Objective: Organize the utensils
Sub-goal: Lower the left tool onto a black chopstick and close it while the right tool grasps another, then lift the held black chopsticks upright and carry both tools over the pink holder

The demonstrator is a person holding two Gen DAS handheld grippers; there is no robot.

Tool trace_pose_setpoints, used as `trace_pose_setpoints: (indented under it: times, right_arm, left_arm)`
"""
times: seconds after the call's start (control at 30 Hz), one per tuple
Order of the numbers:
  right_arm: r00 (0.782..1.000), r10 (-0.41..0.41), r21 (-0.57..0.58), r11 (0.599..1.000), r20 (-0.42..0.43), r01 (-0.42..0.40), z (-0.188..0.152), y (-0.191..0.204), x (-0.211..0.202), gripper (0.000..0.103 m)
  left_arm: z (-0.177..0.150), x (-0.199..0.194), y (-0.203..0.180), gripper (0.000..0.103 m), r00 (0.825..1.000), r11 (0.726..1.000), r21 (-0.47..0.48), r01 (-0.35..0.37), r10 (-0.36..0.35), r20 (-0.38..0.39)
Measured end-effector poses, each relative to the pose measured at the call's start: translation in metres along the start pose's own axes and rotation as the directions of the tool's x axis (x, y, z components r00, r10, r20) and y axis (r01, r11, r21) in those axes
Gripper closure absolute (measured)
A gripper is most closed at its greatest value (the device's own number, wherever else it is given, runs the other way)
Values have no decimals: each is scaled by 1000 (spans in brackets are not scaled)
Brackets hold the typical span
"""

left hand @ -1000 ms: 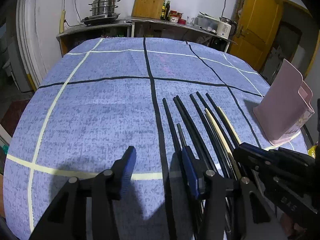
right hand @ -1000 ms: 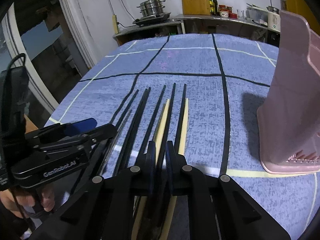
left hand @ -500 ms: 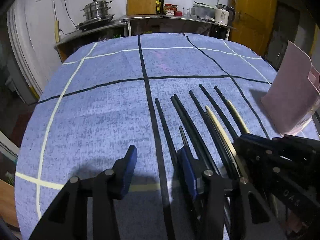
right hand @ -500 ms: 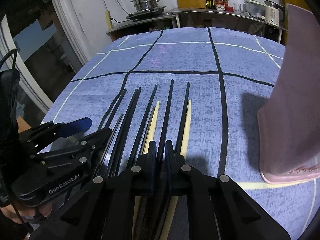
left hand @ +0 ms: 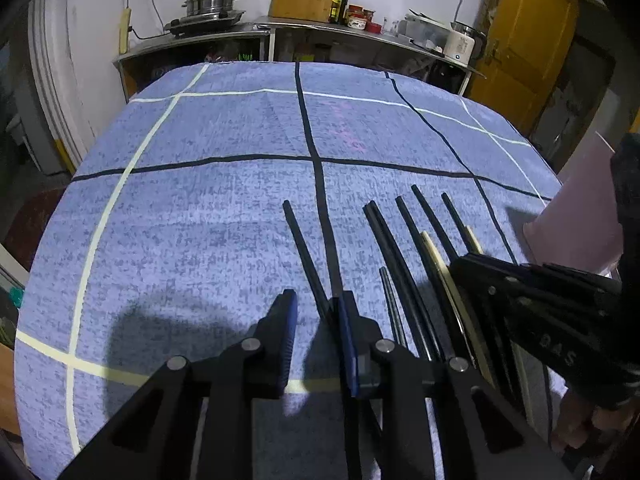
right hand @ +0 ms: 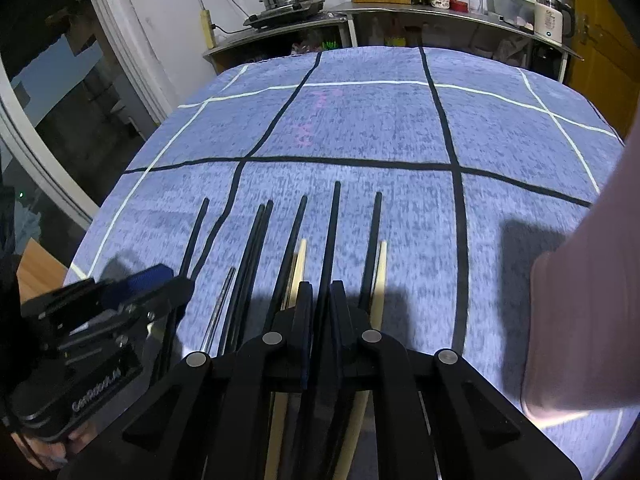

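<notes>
Several black chopsticks [right hand: 260, 248], two pale wooden ones [right hand: 382, 264] and a thin metal one [right hand: 224, 300] lie side by side on the blue checked cloth [left hand: 200, 220]. My left gripper [left hand: 316, 316] is closing its jaws. The leftmost black chopstick [left hand: 304, 252] lies between them against the right pad, with a gap still on the left side. My right gripper [right hand: 321, 304] is shut on a long black chopstick [right hand: 334, 232] in the middle of the row. A pink utensil holder [right hand: 580, 320] stands upright at the right.
The right gripper [left hand: 460, 264] reaches in over the row's right side, a hand below it. A counter with stacked steel pots [left hand: 212, 0], bottles and a kettle runs behind the table. A yellow door [left hand: 528, 52] is at the back right.
My left jaws have narrowed a lot around the leftmost black chopstick, which now lies apart from the row. The right gripper shifted slightly sideways, still shut on its chopstick.
</notes>
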State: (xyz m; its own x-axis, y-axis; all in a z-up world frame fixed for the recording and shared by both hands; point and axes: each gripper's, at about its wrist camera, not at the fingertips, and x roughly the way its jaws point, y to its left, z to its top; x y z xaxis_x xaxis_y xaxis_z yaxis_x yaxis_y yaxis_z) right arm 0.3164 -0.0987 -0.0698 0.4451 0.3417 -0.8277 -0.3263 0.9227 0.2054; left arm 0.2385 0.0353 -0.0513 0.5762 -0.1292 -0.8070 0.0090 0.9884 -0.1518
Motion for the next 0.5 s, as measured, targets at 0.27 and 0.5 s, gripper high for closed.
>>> trace_pose_setpoints:
  times: [0.27,0.5]
  right_arm:
    - [1000,-8,-11,1000,-20,8,9,2,6,96]
    - [1000,25,4,1000,4,-25,8,3,-8,97]
  left_arm:
    - [10,6,2,94,1000,999,-34,15,-16,-17]
    - [9,-4,7,98,999,996,-74,50,-51,-9]
